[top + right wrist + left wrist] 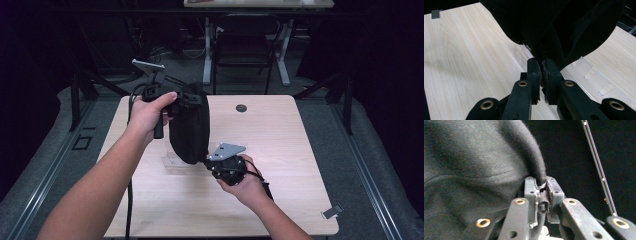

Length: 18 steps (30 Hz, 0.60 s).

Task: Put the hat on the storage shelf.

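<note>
The left gripper (186, 98) holds the black cloth (190, 127) up above the counter (280, 150), its jaws clamped on a bunched fold at the cloth's top edge. The cloth hangs down from there. At its bottom edge the right gripper (209, 161) pinches the hem, jaws together on it, low over a clear plastic sheet (594, 77).
</note>
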{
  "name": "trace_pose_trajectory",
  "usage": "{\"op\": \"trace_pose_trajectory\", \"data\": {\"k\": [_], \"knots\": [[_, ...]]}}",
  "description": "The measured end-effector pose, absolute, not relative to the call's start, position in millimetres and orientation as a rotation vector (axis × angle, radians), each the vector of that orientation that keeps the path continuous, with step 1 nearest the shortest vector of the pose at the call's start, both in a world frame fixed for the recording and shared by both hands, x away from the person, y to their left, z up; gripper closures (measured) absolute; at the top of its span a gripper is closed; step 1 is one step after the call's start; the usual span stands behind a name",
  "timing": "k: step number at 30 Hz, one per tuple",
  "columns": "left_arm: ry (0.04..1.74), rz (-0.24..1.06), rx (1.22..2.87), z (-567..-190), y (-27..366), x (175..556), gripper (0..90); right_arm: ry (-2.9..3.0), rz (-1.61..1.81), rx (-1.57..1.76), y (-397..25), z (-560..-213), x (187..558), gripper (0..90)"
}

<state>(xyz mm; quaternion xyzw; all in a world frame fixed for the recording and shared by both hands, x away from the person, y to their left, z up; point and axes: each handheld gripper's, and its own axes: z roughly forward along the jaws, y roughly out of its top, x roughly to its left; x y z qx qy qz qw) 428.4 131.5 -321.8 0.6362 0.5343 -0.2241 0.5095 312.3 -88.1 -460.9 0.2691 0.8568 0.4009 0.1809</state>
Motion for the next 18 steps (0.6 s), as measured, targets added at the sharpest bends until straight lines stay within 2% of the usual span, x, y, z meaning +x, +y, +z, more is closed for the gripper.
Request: {"op": "trace_pose_trajectory", "data": {"k": [7, 18], "knots": [[1.275, -0.516, 1.512, -318, 137, 427, 71.0, 2.410, 1.139, 0.761, -87, -461, 312, 85.1], [1.290, -0.473, 1.510, -315, 157, 423, 68.2, 2.410, 1.130, 0.760, -89, -462, 312, 85.2]]}}
